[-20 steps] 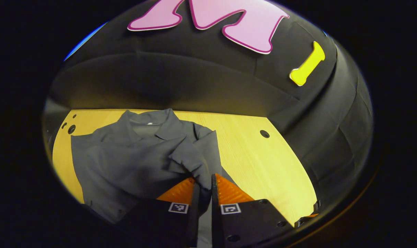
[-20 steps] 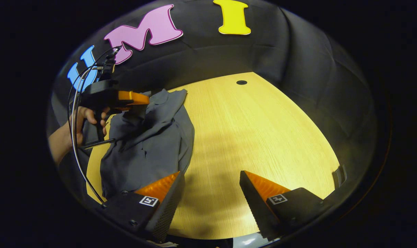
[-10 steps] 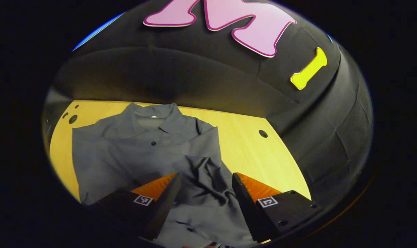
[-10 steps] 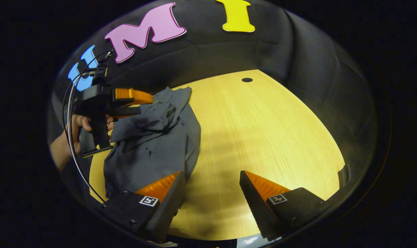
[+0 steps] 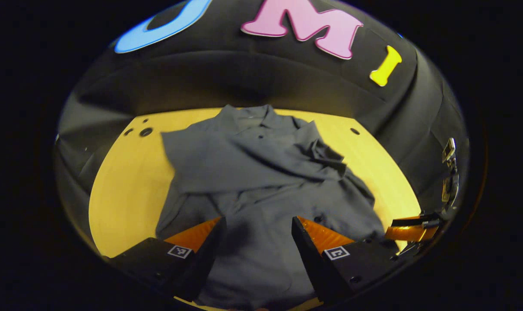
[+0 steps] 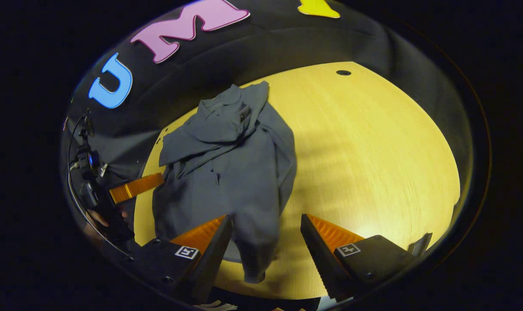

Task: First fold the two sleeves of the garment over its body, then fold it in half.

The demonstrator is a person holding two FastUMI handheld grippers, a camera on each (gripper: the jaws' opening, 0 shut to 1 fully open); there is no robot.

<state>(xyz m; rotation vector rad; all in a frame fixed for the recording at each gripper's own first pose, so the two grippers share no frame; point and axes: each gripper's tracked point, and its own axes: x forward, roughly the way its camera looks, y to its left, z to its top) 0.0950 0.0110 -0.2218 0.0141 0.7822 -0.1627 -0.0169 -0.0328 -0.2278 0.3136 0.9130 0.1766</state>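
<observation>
1. Grey collared button-front shirt [image 5: 261, 172] lies on the yellow wood-grain table [image 6: 365, 142], collar toward the far edge, hem at the near edge.
2. Both sleeves are folded across the shirt's body; the cloth is rumpled.
3. Left gripper [image 5: 257, 246]: jaws apart, above the lower shirt, nothing between them.
4. Right gripper [image 6: 265, 250]: jaws apart over the hem corner, gripping nothing.

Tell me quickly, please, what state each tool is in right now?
Left tool: open, holding nothing, poised over the grey shirt.
Right tool: open, holding nothing, with the shirt's lower edge lying between its fingers.
</observation>
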